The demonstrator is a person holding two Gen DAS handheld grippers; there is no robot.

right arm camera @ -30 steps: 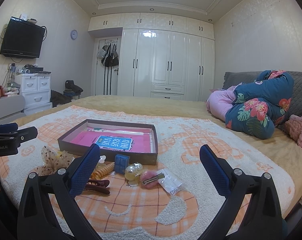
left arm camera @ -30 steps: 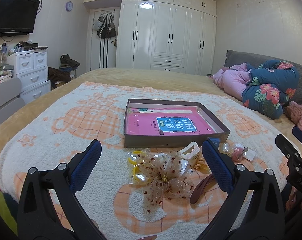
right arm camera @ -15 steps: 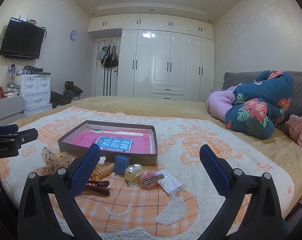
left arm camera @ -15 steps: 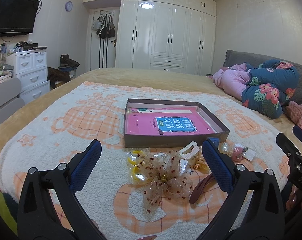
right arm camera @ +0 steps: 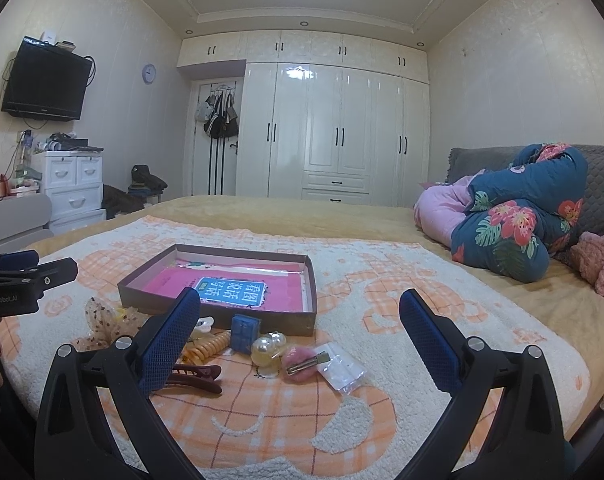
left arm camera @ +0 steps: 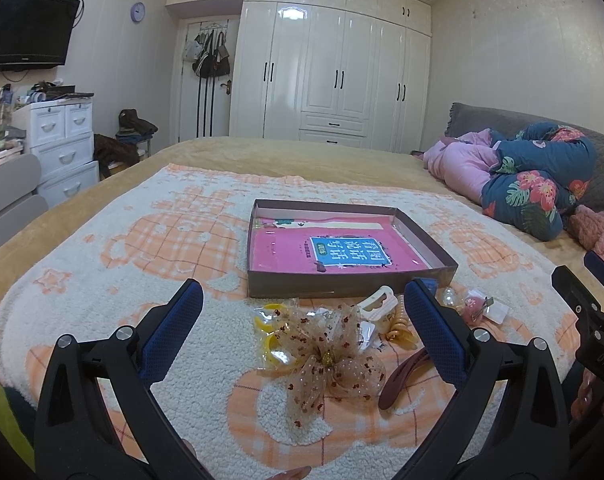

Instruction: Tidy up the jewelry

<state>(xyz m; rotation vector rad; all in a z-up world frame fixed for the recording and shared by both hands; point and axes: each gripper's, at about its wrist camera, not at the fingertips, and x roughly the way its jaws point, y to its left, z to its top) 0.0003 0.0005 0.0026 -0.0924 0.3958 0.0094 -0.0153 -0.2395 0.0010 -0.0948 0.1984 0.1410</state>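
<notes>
A shallow brown box [left arm camera: 346,286] with a pink book inside lies on the blanket; it also shows in the right wrist view [right arm camera: 216,318]. In front of it lie a sheer dotted bow [left arm camera: 326,364], yellow rings [left arm camera: 268,346], a maroon hair clip [left arm camera: 404,374], an orange spiral tie [right arm camera: 206,346], a small blue box [right arm camera: 244,330], pearl beads [right arm camera: 267,350], a pink clip [right arm camera: 300,364] and a clear bag [right arm camera: 344,368]. My left gripper [left arm camera: 300,332] is open and empty above the bow. My right gripper [right arm camera: 300,338] is open and empty above the beads and clip.
The orange-and-white blanket [left arm camera: 122,264] covers a bed. Folded quilts [right arm camera: 514,228] lie at the far right. White drawers [left arm camera: 60,148] stand left of the bed, a wardrobe [right arm camera: 334,132] behind it.
</notes>
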